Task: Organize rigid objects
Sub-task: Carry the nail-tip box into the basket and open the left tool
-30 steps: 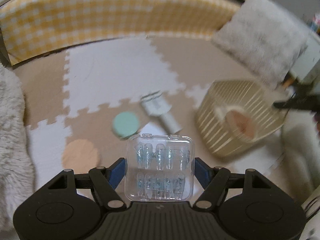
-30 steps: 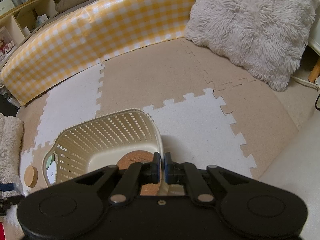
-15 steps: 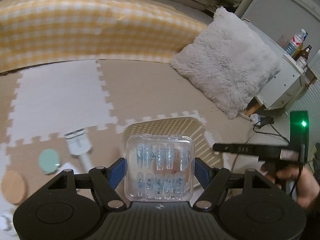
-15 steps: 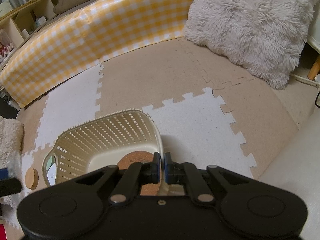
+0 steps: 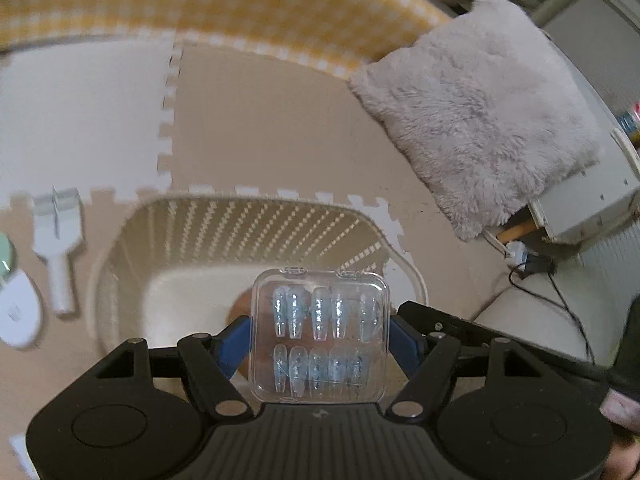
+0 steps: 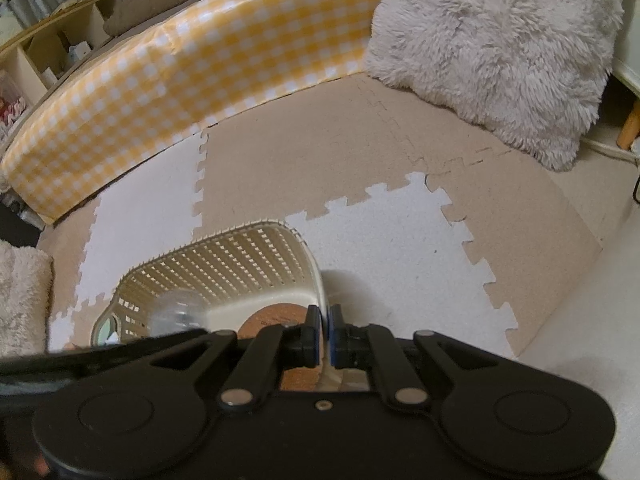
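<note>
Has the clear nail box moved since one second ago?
Yes. The clear nail box, in the left gripper, went right, from above the mat to over the basket.

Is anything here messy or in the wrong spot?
Nothing looks broken or spilled. A few things lie loose on the mat beside the basket: a white brush-like tool, a mint round piece and a white oval thing. The clear box of blue nails is held over the basket by the left gripper.

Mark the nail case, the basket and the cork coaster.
nail case [image 5: 320, 332], left wrist view, centre of the clear lid.
basket [image 5: 256, 220], left wrist view, far slatted wall.
cork coaster [image 6: 272, 320], right wrist view, exposed top face inside the basket.
</note>
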The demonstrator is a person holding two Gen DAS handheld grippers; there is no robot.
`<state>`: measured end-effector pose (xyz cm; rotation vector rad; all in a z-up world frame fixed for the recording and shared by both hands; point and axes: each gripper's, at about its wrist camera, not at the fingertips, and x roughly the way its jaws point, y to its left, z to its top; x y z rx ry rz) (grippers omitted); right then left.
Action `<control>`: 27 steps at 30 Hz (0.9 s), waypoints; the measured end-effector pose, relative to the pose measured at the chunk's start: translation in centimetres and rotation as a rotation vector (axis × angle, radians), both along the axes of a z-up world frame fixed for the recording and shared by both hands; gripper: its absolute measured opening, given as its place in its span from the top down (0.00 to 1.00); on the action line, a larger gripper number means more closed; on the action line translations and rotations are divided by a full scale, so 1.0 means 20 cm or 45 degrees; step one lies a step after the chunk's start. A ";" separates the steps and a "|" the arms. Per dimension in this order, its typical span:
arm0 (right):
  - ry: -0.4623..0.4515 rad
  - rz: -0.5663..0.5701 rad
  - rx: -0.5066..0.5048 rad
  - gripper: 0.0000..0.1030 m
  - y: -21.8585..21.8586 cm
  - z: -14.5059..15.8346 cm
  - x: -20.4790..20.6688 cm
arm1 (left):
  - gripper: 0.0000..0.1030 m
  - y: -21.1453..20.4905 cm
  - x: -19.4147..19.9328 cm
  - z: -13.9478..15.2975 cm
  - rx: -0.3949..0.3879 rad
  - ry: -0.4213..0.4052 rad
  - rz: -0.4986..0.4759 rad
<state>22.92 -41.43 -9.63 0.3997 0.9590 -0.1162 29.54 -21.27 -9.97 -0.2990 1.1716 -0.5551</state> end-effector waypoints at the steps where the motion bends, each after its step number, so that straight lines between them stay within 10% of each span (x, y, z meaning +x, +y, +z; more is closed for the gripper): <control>1: 0.001 -0.003 0.008 0.95 0.00 0.00 0.00 | 0.29 0.00 0.00 -0.02 -0.018 0.022 0.020; 27: 0.003 -0.029 0.075 0.95 -0.04 -0.01 0.00 | 0.15 -0.02 0.05 -0.22 -0.168 0.264 0.199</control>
